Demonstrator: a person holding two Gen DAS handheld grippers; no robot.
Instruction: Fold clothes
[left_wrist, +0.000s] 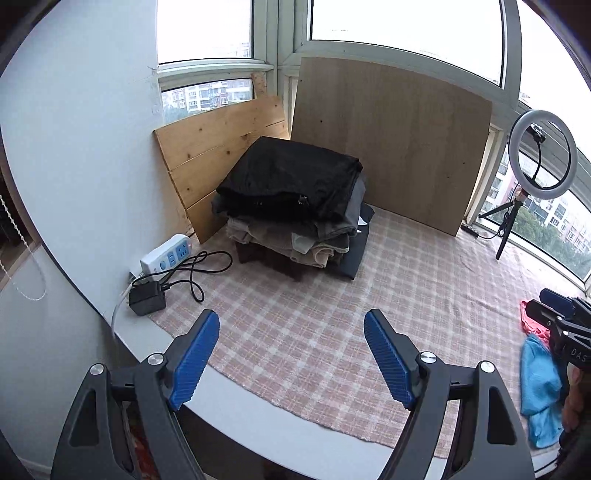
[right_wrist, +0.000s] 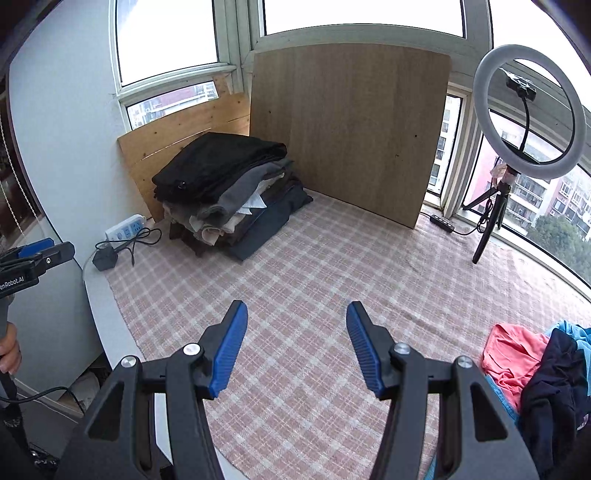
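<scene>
A worktop (right_wrist: 107, 314) covered by a pink and white checked cloth (right_wrist: 314, 280) fills the middle of both views. At the back, in the upper centre, a large brown board (right_wrist: 351, 129) is leaned against the windows, with a smaller pine board (left_wrist: 207, 155) at its left. A stack of folded clothes (left_wrist: 295, 199), topped by a black garment, is seen in front of the boards, in the upper centre-left. A ring light (right_wrist: 528, 110) on a tripod is placed at the upper right. Unfolded clothes (right_wrist: 532, 373) in pink, dark navy and blue are heaped at the lower right edge. A white power strip (left_wrist: 168, 254) and black adapter (left_wrist: 147, 297) are found at the left. The left tool (left_wrist: 291, 354) and the right tool (right_wrist: 297, 345) are each held wide apart above the cloth, with nothing gripped between the blue pads.
</scene>
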